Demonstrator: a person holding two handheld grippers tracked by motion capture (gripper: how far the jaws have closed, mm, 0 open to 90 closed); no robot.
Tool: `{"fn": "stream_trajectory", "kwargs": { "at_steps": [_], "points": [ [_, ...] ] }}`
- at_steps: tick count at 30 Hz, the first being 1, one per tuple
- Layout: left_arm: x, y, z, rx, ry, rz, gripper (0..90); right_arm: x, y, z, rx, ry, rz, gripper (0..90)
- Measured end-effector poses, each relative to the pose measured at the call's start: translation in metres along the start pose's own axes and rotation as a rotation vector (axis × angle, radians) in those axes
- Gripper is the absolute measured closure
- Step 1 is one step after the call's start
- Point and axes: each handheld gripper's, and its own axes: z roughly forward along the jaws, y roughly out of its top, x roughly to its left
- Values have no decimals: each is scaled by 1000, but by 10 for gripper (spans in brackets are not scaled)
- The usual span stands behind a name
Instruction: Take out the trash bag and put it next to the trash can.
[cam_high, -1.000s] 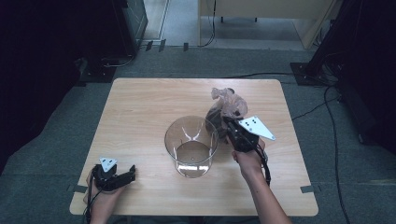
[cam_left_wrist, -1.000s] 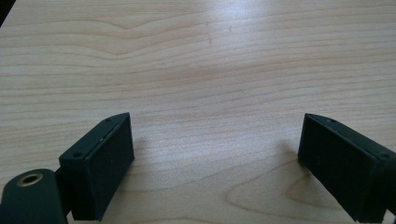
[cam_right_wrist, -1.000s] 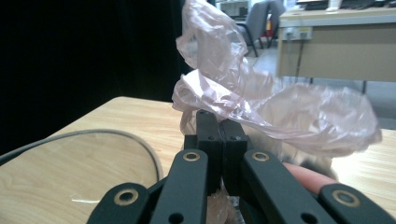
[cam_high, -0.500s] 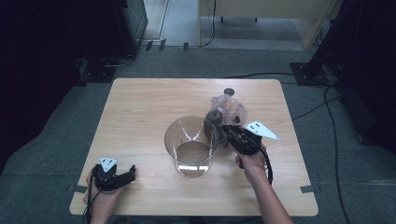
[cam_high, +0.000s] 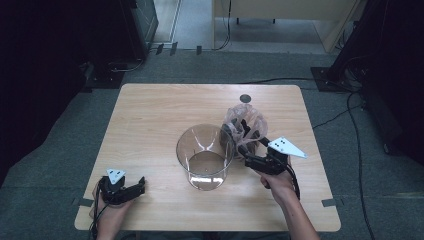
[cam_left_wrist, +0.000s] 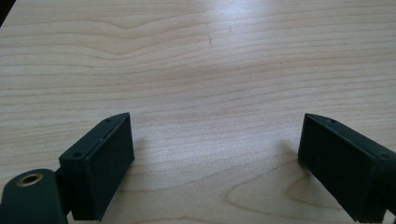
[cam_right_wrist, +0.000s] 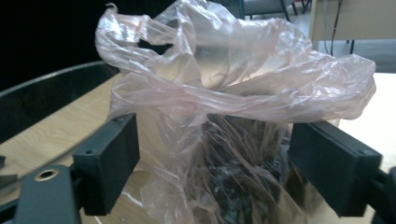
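A crumpled clear pinkish plastic bag (cam_high: 244, 127) with dark contents stands on the wooden table (cam_high: 150, 115), just right of a tall clear glass container (cam_high: 186, 145). My right gripper (cam_high: 246, 152) reaches the bag from the near side. In the right gripper view its jaws stand wide apart on either side of the bag (cam_right_wrist: 233, 84), so the right gripper (cam_right_wrist: 215, 163) is open around it. The glass rim (cam_right_wrist: 56, 77) curves past on the left there. My left gripper (cam_high: 139, 186) rests open near the table's front left corner, with bare wood between its jaws (cam_left_wrist: 215, 158).
A small dark round mark (cam_high: 245, 98) lies on the table behind the bag. Cables run over the grey floor beyond the far and right edges. Bare tabletop stretches across the left and far parts.
The bag and my right gripper have shifted down and toward the near side, beside the glass container. The left gripper has stayed put.
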Motion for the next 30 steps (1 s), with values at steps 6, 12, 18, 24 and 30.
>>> {"fn": "stream_trajectory", "kwargs": {
  "at_steps": [6, 12, 18, 24, 30],
  "points": [
    [0, 0, 0, -1, 0, -1, 98, -4, -8, -11, 32, -23, -19, 150],
    [0, 0, 0, 0, 0, 0, 98, -11, -17, -22, 55, -62, -30, 145],
    [0, 0, 0, -1, 0, -1, 98, -20, -23, -33, 58, -104, -20, 144],
    [0, 0, 0, -1, 0, -1, 98, -29, -30, -40, 82, -145, -18, 145],
    [0, 0, 0, -1, 0, -1, 99, -40, -39, -47, 121, -187, -8, 144]
  ]
}}
